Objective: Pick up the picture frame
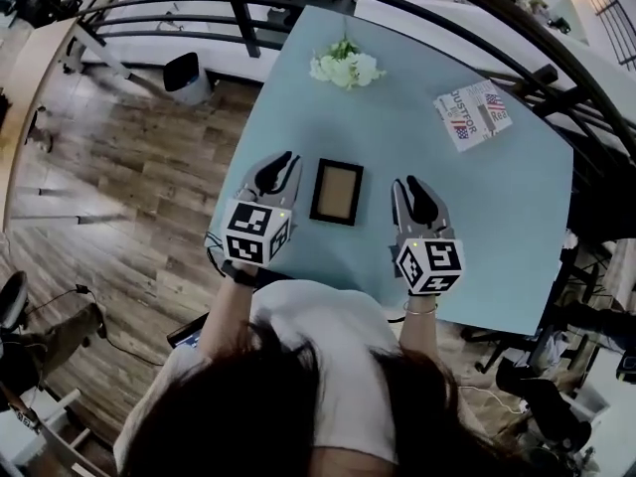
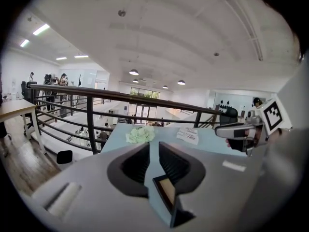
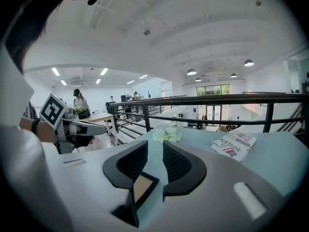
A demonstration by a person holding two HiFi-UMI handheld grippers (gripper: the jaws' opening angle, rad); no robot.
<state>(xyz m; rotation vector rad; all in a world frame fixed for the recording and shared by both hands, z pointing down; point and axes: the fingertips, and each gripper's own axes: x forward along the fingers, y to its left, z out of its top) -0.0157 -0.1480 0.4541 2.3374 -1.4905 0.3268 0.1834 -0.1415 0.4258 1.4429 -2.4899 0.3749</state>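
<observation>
A black picture frame (image 1: 337,192) with a tan middle lies flat on the light blue table (image 1: 497,227), near its front edge. My left gripper (image 1: 286,162) hovers just left of the frame and my right gripper (image 1: 409,187) just right of it; neither touches it. In the left gripper view the jaws (image 2: 154,146) stand a narrow gap apart with nothing between them, and the frame (image 2: 166,192) shows low through that gap. The right gripper view shows the same: jaws (image 3: 155,145) slightly apart and empty, frame (image 3: 141,188) below.
White flowers (image 1: 346,66) lie at the table's far edge and a magazine (image 1: 474,115) at the far right. A dark metal railing (image 1: 238,8) runs behind the table. Wooden floor lies to the left.
</observation>
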